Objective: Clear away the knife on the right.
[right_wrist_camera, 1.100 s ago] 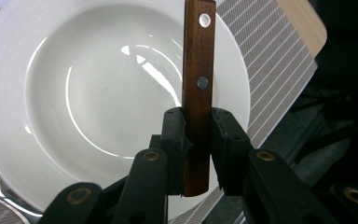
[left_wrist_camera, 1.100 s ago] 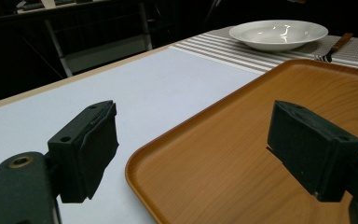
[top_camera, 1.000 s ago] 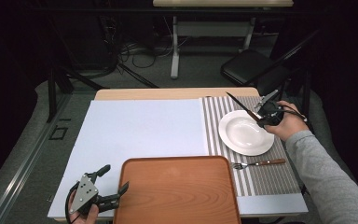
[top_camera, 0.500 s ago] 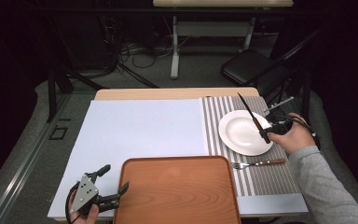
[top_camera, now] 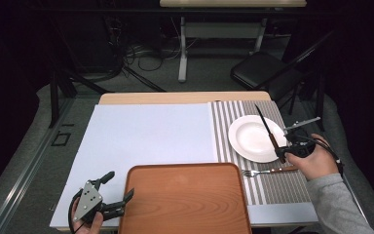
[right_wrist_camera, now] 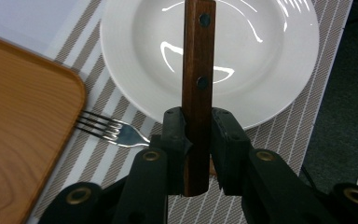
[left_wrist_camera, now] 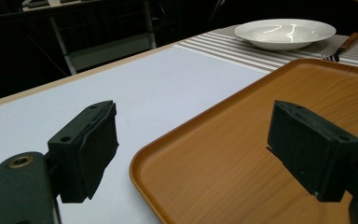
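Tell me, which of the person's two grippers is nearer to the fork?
The right. The right gripper, holding a knife, hangs just above the fork; the left gripper sits across the wooden tray.

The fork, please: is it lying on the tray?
No, the fork lies on the striped mat beside the tray, below the plate.

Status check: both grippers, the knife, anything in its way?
Right gripper clamped on knife handle above plate. Left gripper open at tray. Fork lies nearby.
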